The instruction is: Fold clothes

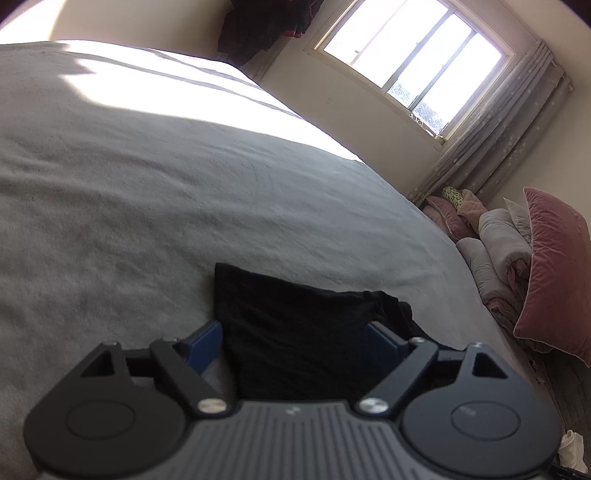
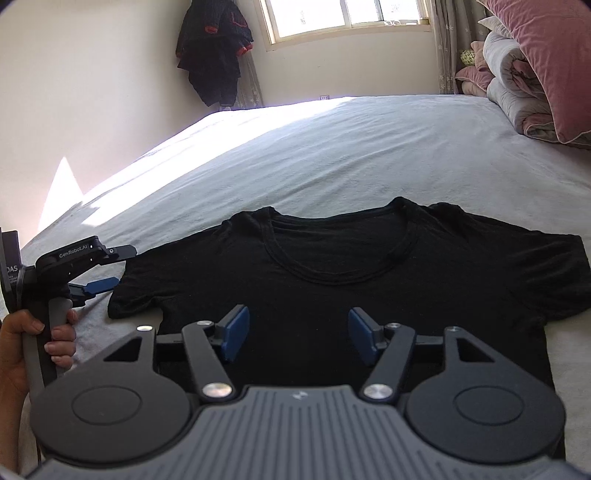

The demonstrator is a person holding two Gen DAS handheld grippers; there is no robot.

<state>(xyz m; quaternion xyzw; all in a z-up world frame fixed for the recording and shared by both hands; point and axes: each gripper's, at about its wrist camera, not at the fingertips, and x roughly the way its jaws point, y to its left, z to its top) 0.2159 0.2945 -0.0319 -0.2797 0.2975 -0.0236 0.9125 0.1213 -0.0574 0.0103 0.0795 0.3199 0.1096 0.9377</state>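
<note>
A black T-shirt lies flat on the grey bed, neck hole facing away. My right gripper is open and hovers over the shirt's chest, its blue pads apart, holding nothing. My left gripper is at the shirt's left sleeve, held by a hand. In the left wrist view that sleeve lies between the left gripper's spread blue pads; the jaws are wide apart around the cloth.
Pink pillows and a rolled grey quilt are stacked at the bed's far right. Dark clothes hang on the wall by the window. Sunlight falls on the bed's far left part.
</note>
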